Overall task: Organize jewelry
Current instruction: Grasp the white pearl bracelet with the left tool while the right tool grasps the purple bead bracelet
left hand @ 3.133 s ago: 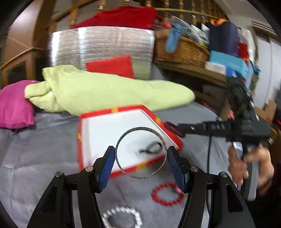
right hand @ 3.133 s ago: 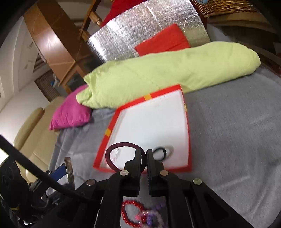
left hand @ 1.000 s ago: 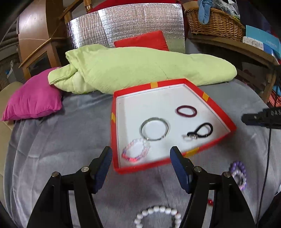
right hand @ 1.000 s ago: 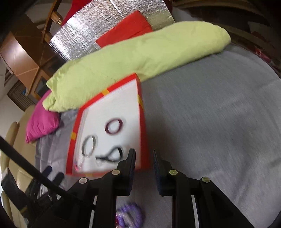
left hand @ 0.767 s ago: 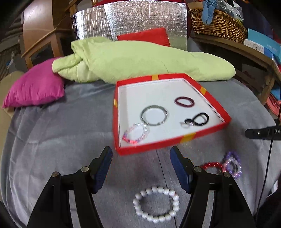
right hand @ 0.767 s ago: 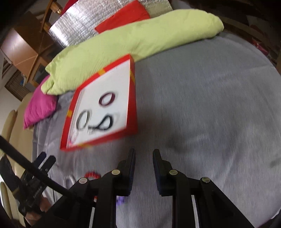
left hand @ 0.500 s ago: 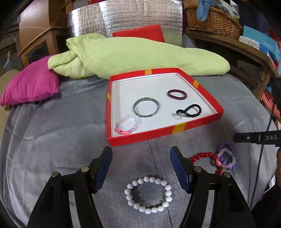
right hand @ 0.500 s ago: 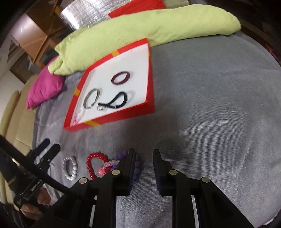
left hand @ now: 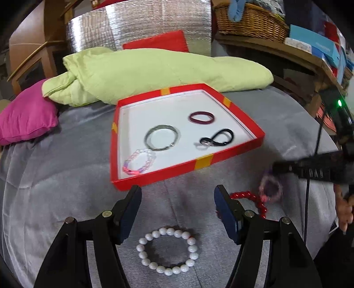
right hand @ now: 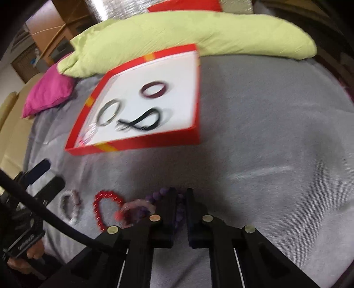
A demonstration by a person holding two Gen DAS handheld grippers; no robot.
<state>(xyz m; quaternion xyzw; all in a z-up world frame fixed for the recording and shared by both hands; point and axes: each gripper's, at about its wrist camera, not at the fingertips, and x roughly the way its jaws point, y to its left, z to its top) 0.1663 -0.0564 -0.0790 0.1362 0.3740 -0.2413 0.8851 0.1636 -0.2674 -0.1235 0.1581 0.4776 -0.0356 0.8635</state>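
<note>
A red tray (left hand: 188,166) on the grey bed cover holds a silver bangle (left hand: 161,137), a maroon ring (left hand: 201,117), a black hair tie (left hand: 218,137) and a pink bead bracelet (left hand: 139,161). My left gripper (left hand: 178,195) is open and empty, just above a white bead bracelet (left hand: 168,250) lying in front of the tray. A red bead bracelet (left hand: 250,197) lies to its right. My right gripper (right hand: 180,199) is closing on a purple bead bracelet (right hand: 158,195), whose beads show between the fingers; in the left wrist view the purple bracelet (left hand: 271,187) is blurred at its tip.
A light green quilt (left hand: 154,71) and a magenta pillow (left hand: 24,117) lie behind the tray. A silver foil panel (left hand: 137,24) stands at the back, and a wicker basket (left hand: 250,20) sits on a wooden shelf at the right. A hand (left hand: 344,206) holds the right gripper.
Both grippers drew back from the tray and tipped down, bringing the loose bracelets into view. The right jaws narrowed around the purple bracelet. The left jaws kept their width.
</note>
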